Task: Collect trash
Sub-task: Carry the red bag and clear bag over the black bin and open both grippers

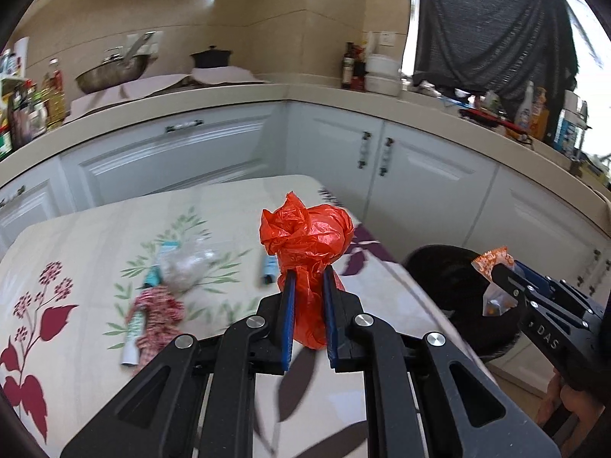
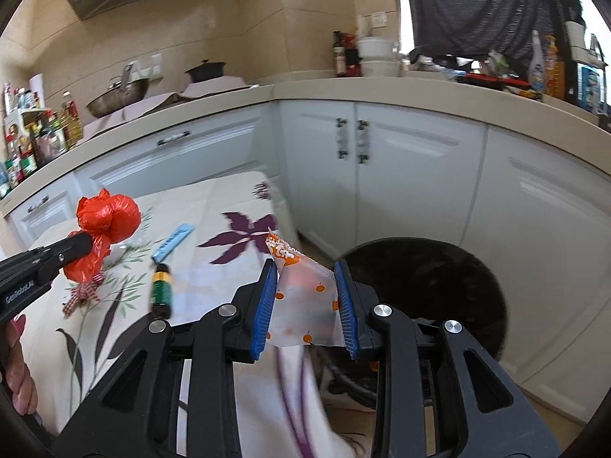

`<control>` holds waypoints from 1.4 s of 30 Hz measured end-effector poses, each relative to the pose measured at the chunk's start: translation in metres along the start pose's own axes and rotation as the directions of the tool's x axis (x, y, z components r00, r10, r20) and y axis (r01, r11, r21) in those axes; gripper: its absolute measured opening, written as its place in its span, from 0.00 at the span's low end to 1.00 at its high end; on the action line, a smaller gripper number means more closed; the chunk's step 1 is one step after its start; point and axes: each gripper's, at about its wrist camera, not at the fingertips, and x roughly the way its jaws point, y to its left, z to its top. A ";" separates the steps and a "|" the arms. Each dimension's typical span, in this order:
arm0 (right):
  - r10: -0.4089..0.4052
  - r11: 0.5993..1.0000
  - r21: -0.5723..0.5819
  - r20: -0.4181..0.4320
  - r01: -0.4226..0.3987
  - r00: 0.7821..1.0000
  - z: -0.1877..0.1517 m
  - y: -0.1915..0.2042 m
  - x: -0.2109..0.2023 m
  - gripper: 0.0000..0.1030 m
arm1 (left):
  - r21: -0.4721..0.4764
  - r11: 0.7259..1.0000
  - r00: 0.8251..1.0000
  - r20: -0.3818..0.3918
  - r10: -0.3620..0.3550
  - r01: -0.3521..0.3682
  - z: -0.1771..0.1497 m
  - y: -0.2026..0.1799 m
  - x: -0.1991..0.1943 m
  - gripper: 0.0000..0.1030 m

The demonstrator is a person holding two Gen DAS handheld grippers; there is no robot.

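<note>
A: At the far left of the right wrist view, what does the left hand-held gripper (image 2: 82,246) carry?

B: A crumpled red plastic bag (image 2: 107,215), pinched by its neck between nearly closed jaws. The left wrist view shows it dead centre, the blue pads (image 1: 289,316) pressing the bag from both sides above the desk (image 1: 95,225).

A: And on the desk under it?

B: A floral cloth with loose trash: at the left of the left wrist view, a red-checked scrap (image 1: 158,313) beside a white tube (image 1: 133,337), then a clear crumpled bag (image 1: 187,263). The right wrist view adds a blue comb-like strip (image 2: 173,242) and a small green bottle (image 2: 161,288) lying flat.

A: Moving right?

B: The right hand-held gripper (image 2: 307,299) grips a translucent snack wrapper (image 2: 305,305) with orange print, jaws narrow and pressing its edges. It hangs at the desk's edge, near the black trash bin (image 2: 439,286) on the floor at lower right. The bin's inside is too dark to read.

A: The room?

B: White cabinets (image 2: 420,175) under a beige counter (image 2: 401,97), a wok (image 2: 118,95) and a dark pot (image 2: 206,70) at upper left, bottles along the wall.
</note>
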 end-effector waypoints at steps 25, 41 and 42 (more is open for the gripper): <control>-0.226 0.972 0.076 0.051 0.222 0.973 -0.007 -0.093 -0.006 0.29 | 0.185 0.971 0.988 -0.002 -0.153 0.150 -0.002 -0.144 0.054 0.14; -0.274 0.956 0.119 0.042 0.267 0.961 -0.007 -0.124 0.027 0.42 | 0.216 0.963 0.987 -0.062 -0.151 0.161 -0.003 -0.175 0.091 0.18; -0.278 0.954 0.127 0.039 0.271 0.960 -0.007 -0.126 0.030 0.45 | 0.218 0.963 0.986 -0.069 -0.149 0.160 -0.002 -0.175 0.093 0.22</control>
